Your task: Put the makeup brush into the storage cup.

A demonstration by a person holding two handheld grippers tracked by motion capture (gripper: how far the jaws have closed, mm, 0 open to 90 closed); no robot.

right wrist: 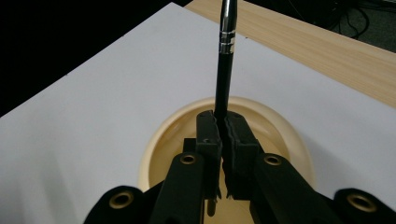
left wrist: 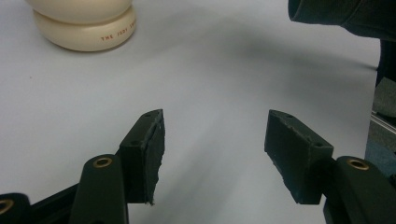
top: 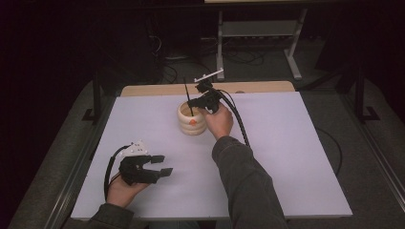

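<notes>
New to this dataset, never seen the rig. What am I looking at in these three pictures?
No robot here: a person holds hand-held tongs, one in each hand, at a table covered with a white sheet.

The high view looks down from above the person's side. The other two pictures come from cameras riding on each set of tongs, looking along their black jaws.

On the sheet stands a cream ribbed pot, with small red lettering low on its side in the left gripper view.

The right tongs are shut on a black pen with a silver band, held upright above the pot's opening, its lower end inside the pot in the high view.

The left tongs rest open near the table's front edge, with nothing between the jaws.
</notes>
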